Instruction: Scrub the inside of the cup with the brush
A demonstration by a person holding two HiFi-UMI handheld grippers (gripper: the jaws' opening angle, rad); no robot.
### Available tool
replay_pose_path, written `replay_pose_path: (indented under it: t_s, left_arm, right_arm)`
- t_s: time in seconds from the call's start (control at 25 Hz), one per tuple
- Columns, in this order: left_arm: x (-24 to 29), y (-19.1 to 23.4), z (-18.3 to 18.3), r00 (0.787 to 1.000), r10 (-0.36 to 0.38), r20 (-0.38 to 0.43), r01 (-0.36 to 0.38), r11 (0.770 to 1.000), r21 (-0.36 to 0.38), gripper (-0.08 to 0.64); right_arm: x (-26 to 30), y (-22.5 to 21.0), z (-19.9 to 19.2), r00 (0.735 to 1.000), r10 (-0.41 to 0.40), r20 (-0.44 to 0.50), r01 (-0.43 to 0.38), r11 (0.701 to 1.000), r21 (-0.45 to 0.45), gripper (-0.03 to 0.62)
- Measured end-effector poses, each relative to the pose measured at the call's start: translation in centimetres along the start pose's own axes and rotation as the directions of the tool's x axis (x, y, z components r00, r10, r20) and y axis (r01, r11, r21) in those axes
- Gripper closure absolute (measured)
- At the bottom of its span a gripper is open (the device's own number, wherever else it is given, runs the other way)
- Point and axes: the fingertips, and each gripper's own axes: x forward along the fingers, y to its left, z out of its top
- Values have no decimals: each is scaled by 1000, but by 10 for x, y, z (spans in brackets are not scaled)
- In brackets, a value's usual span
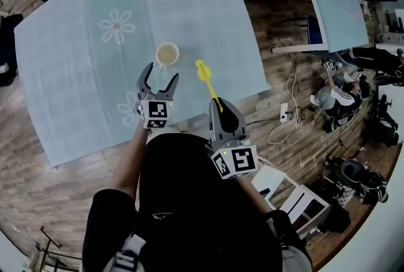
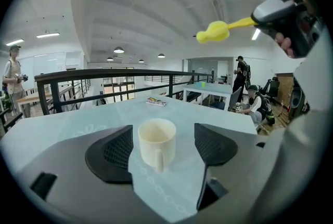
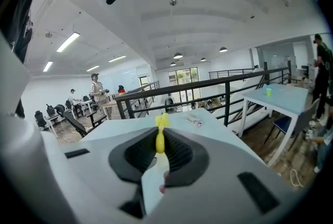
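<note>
left tool (image 1: 159, 74) released, jaws wide; cup (image 1: 167, 53) on table (image 1: 76, 62) just ahead, untouched, handle facing tool. right tool (image 1: 221, 106) clenched on brush (image 1: 206, 75). Straddle cup body clear of handle, clamp firm before brush goes in.

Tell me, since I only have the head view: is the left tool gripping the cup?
Observer: No. The left gripper view shows the left tool open, with the cup lined up in the gap between its pads and touching neither.
Operator: Which way does the cup's handle face?
Observer: The handle points straight back at the left tool.
Operator: And how is the brush gripped?
Observer: In the right gripper view the right tool is shut on the brush, clamped on its yellow shaft, with the head sticking out forward.
</note>
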Motion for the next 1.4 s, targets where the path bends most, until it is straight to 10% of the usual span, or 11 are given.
replay_pose_path:
  t_s: [1.4]
  left_arm:
    - [78, 17, -35, 1000, -19, 15, 18, 999, 41, 170]
  right_arm:
    - [13, -13, -16, 994, -55, -96, 56, 998, 5, 554]
